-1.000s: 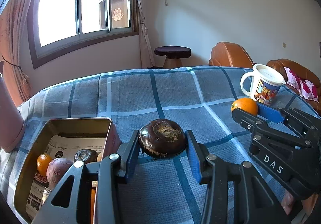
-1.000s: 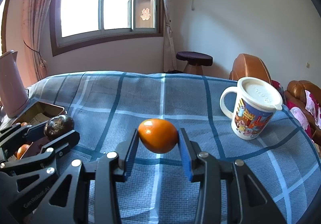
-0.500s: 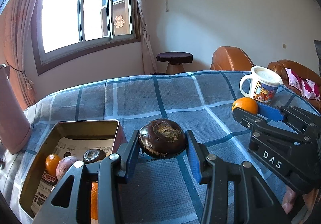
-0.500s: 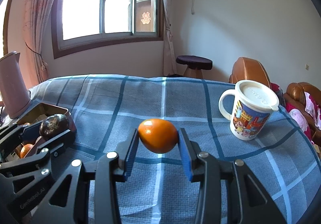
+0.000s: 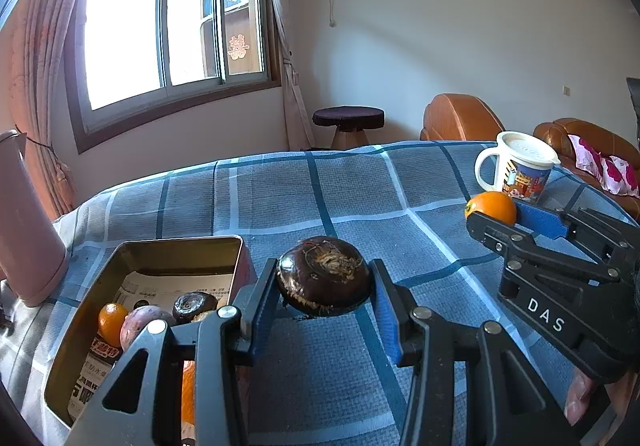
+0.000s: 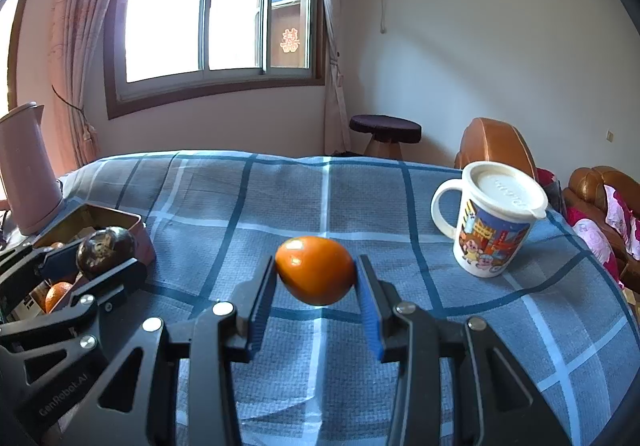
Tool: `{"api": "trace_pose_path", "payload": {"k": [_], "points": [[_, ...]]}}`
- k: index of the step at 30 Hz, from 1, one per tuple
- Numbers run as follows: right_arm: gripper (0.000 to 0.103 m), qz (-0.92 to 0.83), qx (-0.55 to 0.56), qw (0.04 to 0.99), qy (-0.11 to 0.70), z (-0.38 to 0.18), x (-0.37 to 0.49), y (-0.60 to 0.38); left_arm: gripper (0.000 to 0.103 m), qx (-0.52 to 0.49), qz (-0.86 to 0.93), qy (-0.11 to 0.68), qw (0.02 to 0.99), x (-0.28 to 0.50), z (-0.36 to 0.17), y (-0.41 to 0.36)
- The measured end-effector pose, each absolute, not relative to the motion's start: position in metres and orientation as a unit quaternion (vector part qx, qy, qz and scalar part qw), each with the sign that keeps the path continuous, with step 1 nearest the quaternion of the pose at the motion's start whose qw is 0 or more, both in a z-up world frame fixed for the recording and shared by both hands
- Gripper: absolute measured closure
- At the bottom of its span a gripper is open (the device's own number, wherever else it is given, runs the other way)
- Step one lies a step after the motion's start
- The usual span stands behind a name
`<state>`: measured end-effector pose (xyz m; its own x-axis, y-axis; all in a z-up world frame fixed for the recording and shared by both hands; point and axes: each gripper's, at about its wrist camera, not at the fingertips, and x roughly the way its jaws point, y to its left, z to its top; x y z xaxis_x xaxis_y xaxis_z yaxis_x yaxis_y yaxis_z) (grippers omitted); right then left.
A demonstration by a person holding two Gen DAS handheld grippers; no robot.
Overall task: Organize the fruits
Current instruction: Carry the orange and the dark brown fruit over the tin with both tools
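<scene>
Left gripper (image 5: 325, 302): your fingers are clenched on the dark brown fruit (image 5: 324, 276), pads on its two flanks, rough stem scar facing up. It hangs clear of the checked blue cloth (image 5: 280, 198) on the bench, just beside the metal tin (image 5: 180, 246).
Right gripper (image 6: 316, 298): your fingers are grasping the small orange (image 6: 315, 270) across its short axis, lifted off the cloth, the lidded cartoon mug (image 6: 494, 222) off to the right and apart from it.
Dark fruit, handling: it looks like a hard, smooth, slightly glossy shell, probably light and stiff. The rounded sides could roll out of flat pads, so stay on the widest line.
Orange, handling: the skin looks shiny and likely gives a little; you should squeeze only enough to hold, since a hard pinch could bruise it. Grip the middle, not the tapered ends.
Tin: paper-lined, already holding another orange (image 5: 112, 320), a purplish fruit (image 5: 140, 326) and a second dark one (image 5: 194, 304).
Placement: free room seems to be at the far end; lower each fruit in rather than dropping, as round fruit will likely roll against the others.
Risk: your two grippers are near each other, so go one at a time.
</scene>
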<state>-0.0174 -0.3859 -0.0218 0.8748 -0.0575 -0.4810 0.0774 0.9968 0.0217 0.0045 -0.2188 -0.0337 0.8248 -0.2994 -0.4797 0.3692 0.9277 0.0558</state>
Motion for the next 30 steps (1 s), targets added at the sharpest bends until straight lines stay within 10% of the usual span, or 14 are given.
{"api": "trace_pose_path", "payload": {"k": [30], "points": [[0.060, -0.037, 0.015, 0.971, 0.235, -0.020, -0.041, -0.378, 0.057, 0.069, -0.173, 0.237, 0.953, -0.012, -0.033, -0.205]]}}
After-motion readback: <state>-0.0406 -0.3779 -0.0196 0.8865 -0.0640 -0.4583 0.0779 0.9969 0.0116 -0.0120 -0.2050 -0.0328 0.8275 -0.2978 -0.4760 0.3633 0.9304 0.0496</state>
